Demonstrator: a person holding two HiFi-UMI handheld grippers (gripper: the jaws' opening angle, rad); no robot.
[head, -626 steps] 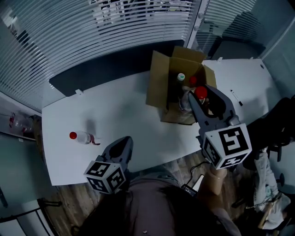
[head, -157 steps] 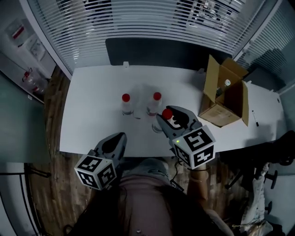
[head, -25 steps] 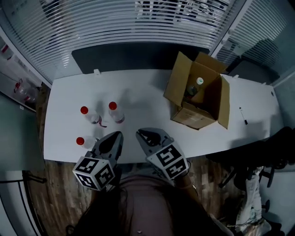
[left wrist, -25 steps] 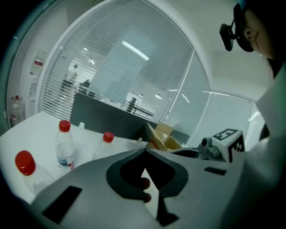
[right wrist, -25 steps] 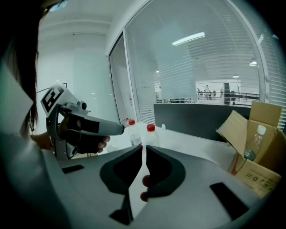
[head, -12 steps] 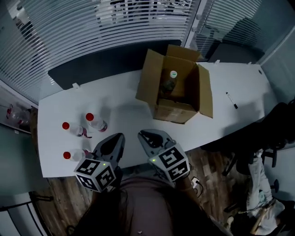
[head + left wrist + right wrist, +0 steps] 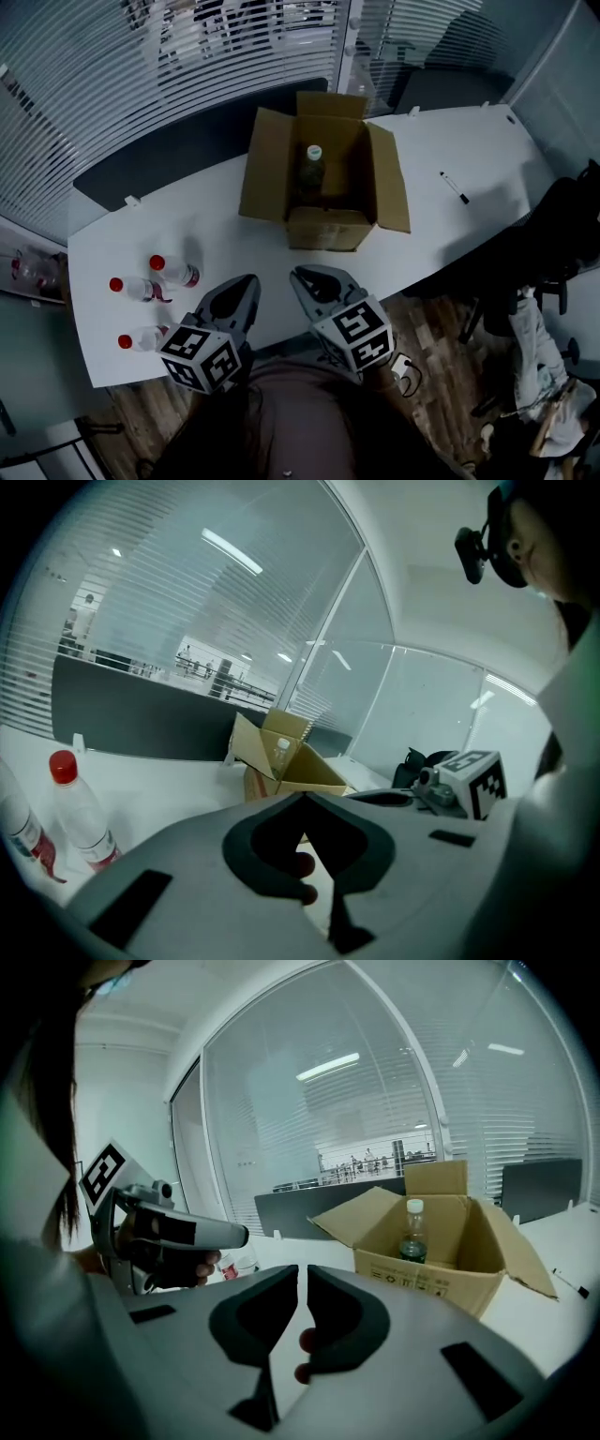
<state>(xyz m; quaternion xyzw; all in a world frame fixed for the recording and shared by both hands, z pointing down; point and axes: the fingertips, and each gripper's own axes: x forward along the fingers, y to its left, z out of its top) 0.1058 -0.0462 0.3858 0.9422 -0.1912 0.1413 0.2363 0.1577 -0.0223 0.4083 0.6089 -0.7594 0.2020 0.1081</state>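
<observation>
Left gripper [image 7: 305, 801] is showing its jaws pressed together, tips meeting, nothing pinched between them. Right gripper [image 7: 302, 1271] is matching it: jaws closed down to a hairline slit, gripping nothing. Both are hovering side by side over the table edge on the person's side of the cardboard box [image 7: 323, 230], touching nothing. The right one is pointing toward the box's front wall, and the left one is sitting just left of it.

The box is standing open on the white table [image 7: 225, 234]. It is plain brown, with its flaps spreading outward and small print on the front wall that is unreadable. Inside it a clear bottle [image 7: 312, 167] with a white cap and a dark lower half is standing upright near the back wall.

Well left of the box, three red-capped bottles [image 7: 131, 287] are sitting clustered on the table — the left gripper is the nearer one to them, but apart. A black pen [image 7: 455, 187] is lying right of the box, well clear of it.
</observation>
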